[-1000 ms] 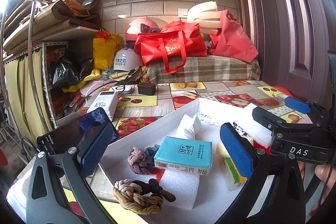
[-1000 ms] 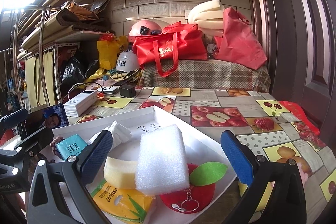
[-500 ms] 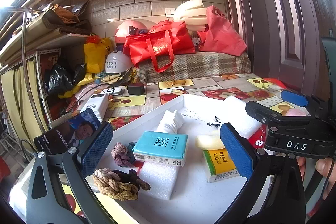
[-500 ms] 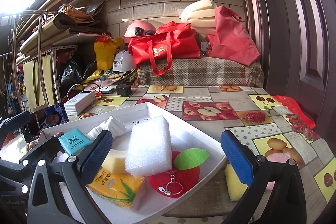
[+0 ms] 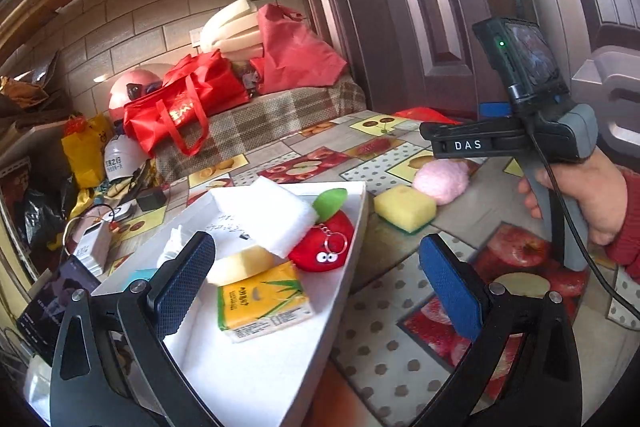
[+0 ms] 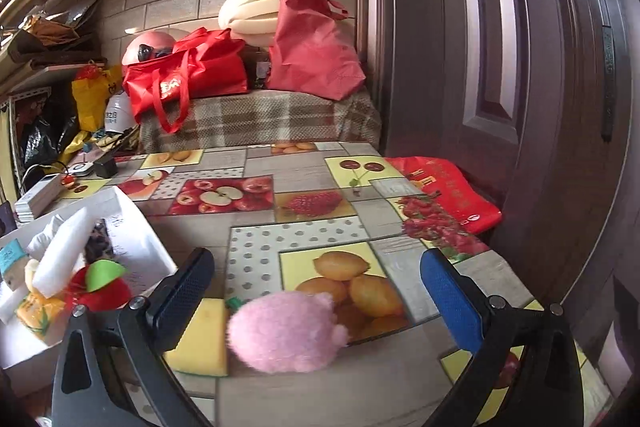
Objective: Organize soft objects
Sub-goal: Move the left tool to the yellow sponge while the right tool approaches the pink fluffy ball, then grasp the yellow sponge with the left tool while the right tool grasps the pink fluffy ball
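Table w/ fruit-print cloth fills the lower half of both views. Tray, white, sits lower left of the left wrist view and at the left edge of the right wrist view; inside it: white foam leaning over a red apple plush, yellow tissue pack in front, pale sponge beside it. Right gripper: tongs spread, nothing between the pads, over the table at frame bottom. Left gripper: tongs spread, empty, straddling the tray's right rim. Pink plush lies on the table outside the tray, bottom centre of the right wrist view, in the gap of the right tongs; yellow sponge touches its left side. In the left wrist view both lie right of centre, just right of the tray.
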`<action>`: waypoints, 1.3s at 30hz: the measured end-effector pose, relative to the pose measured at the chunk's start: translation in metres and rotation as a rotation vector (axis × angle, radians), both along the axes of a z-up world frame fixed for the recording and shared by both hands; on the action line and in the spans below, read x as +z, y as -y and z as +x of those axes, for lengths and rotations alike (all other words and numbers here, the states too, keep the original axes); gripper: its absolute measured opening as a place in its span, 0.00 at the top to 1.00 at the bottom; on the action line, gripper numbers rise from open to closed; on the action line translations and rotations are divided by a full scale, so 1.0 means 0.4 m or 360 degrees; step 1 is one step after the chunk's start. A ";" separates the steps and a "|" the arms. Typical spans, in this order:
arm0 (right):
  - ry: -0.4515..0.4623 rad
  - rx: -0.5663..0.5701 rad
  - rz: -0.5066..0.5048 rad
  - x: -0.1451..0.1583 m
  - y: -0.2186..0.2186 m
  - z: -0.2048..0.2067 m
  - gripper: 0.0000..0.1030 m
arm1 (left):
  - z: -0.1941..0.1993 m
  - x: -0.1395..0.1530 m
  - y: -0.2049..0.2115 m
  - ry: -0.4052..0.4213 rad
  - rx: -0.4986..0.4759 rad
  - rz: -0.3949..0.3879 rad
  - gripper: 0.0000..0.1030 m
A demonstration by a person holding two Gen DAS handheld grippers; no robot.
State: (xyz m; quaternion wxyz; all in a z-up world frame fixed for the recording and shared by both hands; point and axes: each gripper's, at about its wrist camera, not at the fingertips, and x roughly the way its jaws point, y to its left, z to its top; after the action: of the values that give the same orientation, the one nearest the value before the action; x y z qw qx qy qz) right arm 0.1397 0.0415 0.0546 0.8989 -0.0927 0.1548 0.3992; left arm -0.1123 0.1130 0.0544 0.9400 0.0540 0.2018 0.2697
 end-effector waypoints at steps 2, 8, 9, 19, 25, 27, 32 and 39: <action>-0.0138 -0.0009 -0.0035 -0.009 0.018 0.071 0.00 | 0.041 -0.002 0.005 -0.0032 -0.0054 -0.0093 0.00; -0.0421 0.0225 -0.0089 -0.042 -0.007 0.111 0.07 | 0.175 -0.029 -0.023 -0.0176 -0.0155 -0.0455 0.00; -0.0401 0.0272 -0.0119 -0.042 -0.020 0.096 0.10 | 0.194 -0.039 -0.023 -0.0210 -0.0180 -0.0511 0.00; -0.0372 0.0410 -0.0439 -0.081 -0.069 0.072 0.29 | 0.294 -0.058 -0.041 -0.0307 -0.0132 -0.0598 0.00; -0.0267 0.0258 -0.0460 -0.069 0.029 0.129 0.29 | 0.376 -0.057 -0.012 -0.0377 -0.0133 -0.0495 0.01; -0.0349 0.0266 -0.0404 -0.071 0.049 0.155 0.29 | 0.410 -0.062 -0.018 -0.0415 -0.0055 -0.0474 0.08; -0.0399 0.0269 -0.0353 -0.070 0.057 0.166 0.21 | 0.473 -0.094 -0.053 -0.0530 0.0018 -0.0577 0.50; -0.0387 0.0319 -0.0246 -0.054 0.080 0.158 0.21 | 0.485 -0.100 -0.056 -0.0526 -0.0018 -0.0624 0.61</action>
State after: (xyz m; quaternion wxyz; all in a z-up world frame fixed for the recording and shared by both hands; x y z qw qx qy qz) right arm 0.2030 0.0095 0.0330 0.8195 -0.1274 0.2827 0.4820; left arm 0.0817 0.1354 0.0144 0.8883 -0.0848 0.4009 0.2077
